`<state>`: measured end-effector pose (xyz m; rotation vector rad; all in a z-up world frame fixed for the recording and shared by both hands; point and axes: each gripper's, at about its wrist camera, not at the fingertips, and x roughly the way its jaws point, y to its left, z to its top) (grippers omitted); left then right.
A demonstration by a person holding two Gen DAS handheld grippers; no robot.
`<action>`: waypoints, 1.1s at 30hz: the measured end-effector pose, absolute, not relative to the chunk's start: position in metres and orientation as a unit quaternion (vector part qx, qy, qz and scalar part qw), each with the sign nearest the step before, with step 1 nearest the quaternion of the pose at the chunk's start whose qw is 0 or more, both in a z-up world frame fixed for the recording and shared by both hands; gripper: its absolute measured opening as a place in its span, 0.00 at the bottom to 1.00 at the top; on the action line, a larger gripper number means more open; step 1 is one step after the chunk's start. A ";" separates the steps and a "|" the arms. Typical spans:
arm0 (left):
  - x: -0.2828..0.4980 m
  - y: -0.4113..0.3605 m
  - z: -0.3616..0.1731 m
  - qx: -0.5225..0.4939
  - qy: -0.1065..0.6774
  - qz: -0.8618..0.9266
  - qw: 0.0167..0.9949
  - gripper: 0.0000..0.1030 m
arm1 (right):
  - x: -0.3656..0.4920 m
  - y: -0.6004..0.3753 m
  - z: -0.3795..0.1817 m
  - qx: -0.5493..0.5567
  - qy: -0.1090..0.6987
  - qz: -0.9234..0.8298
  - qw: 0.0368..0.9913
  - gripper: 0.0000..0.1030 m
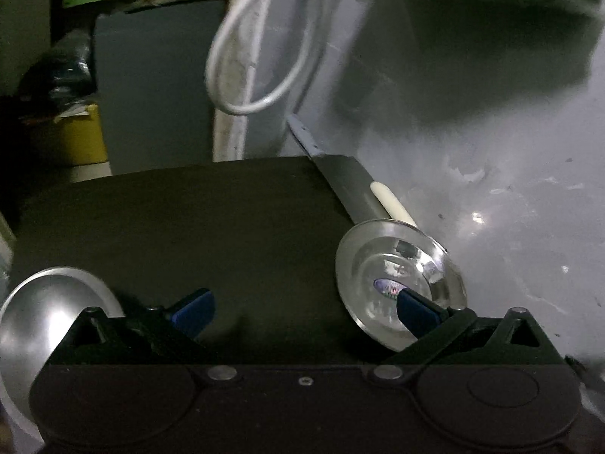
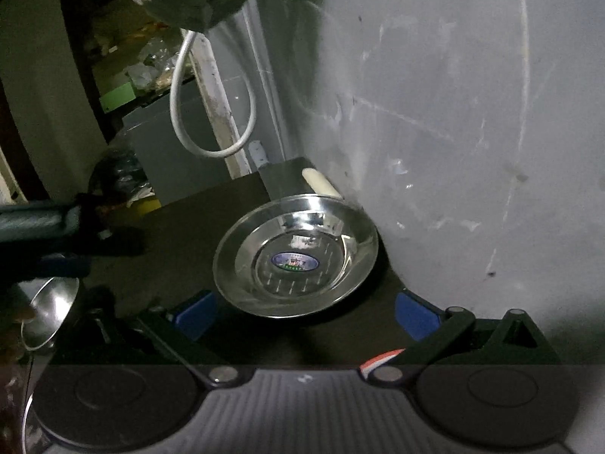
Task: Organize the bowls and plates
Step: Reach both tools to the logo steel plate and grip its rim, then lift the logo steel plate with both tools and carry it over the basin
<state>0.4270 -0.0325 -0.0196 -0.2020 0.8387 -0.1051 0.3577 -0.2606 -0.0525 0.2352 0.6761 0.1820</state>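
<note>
Dim room, grey scuffed wall [image 2: 435, 113] on the right, dark tabletop [image 1: 227, 234] pushed against it, white cable loop [image 1: 249, 75] hanging at the back and clutter on shelves beyond.

Task items: steel plate w/ a blue sticker [image 2: 297, 255] sits on the table near the wall, just in front of a flat grey slab and a pale stick-like thing [image 2: 321, 183]; can't tell what those are, light is too poor. A second steel piece, prob. a bowl [image 1: 41, 314], is at the left edge of the table, partly hidden behind the left gripper's body.

Right gripper [image 2: 306, 314]: jaws apart, blue pads either side, plate just ahead of them and not touched. Left gripper [image 1: 306, 310]: jaws also wide apart, nothing between them; its right pad overlaps the plate's near rim in the left wrist view, but contact isn't clear.

Step in hand, as I read it: approach phase, neither item gripped, so sorting has barely begun. Right gripper looks lined up on the plate.

Next move calls for: get one finger under or over the plate's thin rim, close firmly on the lip since polished steel will prob. slip, lift w/o scraping into the wall, then bring plate and bowl together or stack them.
</note>
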 end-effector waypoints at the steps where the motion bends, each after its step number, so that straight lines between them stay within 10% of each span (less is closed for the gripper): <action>1: 0.437 -0.036 -0.024 -0.096 0.412 -0.054 0.905 0.99 | 0.361 -0.260 -0.056 0.115 0.333 0.088 0.932 1.00; 16: 0.495 -0.065 -0.072 -0.088 0.459 -0.075 0.881 0.89 | 0.397 -0.258 -0.083 0.113 0.368 0.074 0.920 0.80; 24: 0.503 -0.069 -0.076 -0.098 0.468 -0.098 0.873 0.40 | 0.400 -0.254 -0.082 0.103 0.381 0.079 0.915 0.65; 33: 0.495 -0.069 -0.076 -0.092 0.467 -0.107 0.873 0.20 | 0.401 -0.260 -0.082 0.097 0.384 0.067 0.916 0.44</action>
